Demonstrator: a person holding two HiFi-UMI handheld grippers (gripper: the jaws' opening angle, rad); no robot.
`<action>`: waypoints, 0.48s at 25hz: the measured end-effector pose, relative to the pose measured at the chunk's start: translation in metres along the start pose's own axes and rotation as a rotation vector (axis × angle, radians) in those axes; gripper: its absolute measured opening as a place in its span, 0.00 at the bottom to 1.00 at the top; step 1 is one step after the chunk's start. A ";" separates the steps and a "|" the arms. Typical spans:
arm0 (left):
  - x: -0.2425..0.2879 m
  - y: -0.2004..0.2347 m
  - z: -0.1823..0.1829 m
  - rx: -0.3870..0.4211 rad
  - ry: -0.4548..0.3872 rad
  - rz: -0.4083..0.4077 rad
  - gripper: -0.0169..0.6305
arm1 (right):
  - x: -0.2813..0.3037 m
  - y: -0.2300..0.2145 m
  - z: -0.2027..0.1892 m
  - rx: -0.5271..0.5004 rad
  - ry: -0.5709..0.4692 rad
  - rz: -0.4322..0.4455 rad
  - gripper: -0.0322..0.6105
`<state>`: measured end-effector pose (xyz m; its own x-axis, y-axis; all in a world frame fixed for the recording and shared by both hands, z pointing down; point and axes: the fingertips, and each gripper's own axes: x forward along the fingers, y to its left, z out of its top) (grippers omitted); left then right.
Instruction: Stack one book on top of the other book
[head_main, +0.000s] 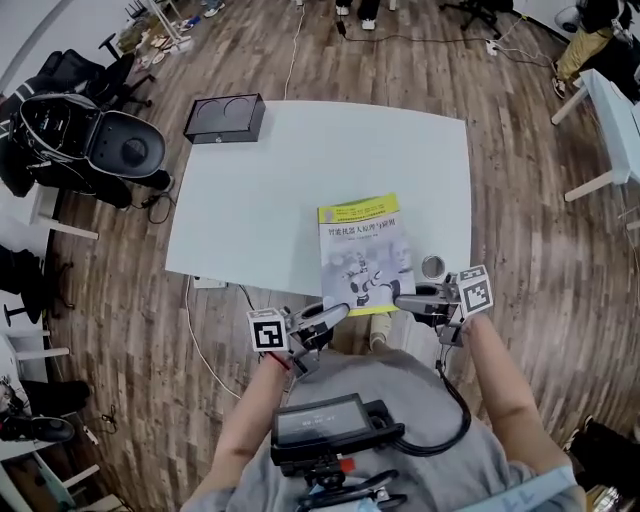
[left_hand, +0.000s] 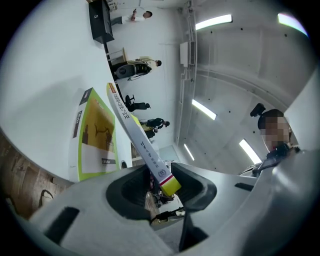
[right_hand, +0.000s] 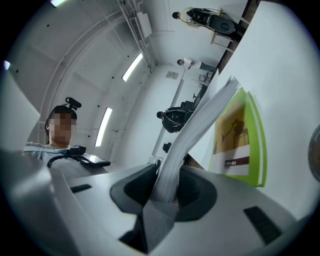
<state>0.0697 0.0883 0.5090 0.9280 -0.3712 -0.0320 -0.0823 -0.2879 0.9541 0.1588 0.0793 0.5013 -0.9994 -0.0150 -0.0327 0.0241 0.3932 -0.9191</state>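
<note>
Head view, steeply down: takes in a white table (head_main: 290, 190) on wood floor (head_main: 520, 250), with a black box (head_main: 225, 118) at the table's upper-left corner and a black chair (head_main: 105, 140) beyond it at frame left. Holds a book (head_main: 362, 255) near frame centre, its lower edge overhanging the table's near edge, a small round object (head_main: 433, 267) just to its right. Grips the book from both sides of that lower edge: left gripper (head_main: 335, 311) clenched on the lower-left corner, right gripper (head_main: 405, 298) clenched on the lower-right. Left gripper view: follows the book's (left_hand: 140, 140) white spine from upper left down into the jaws, yellow end pinched between them; finds a second book (left_hand: 95, 135), green-bordered, lying flat on the table at frame left, beneath the raised one. Right gripper view: catches the book's (right_hand: 195, 135) page edge rising from the closed jaws, second book (right_hand: 237, 135) flat at frame right. Cannot tell whether the two books touch at the far end.
</note>
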 end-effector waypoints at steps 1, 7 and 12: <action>0.004 0.004 0.000 -0.003 -0.005 0.004 0.23 | -0.003 -0.005 0.001 0.009 0.004 0.002 0.18; 0.006 0.014 0.008 0.006 -0.045 0.027 0.24 | -0.001 -0.021 0.010 0.025 0.035 0.027 0.18; 0.004 0.032 0.007 0.012 -0.070 0.063 0.24 | 0.003 -0.039 0.011 0.034 0.058 0.045 0.18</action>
<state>0.0680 0.0716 0.5377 0.8934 -0.4493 0.0067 -0.1443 -0.2728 0.9512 0.1553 0.0536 0.5329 -0.9971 0.0556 -0.0524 0.0690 0.3606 -0.9302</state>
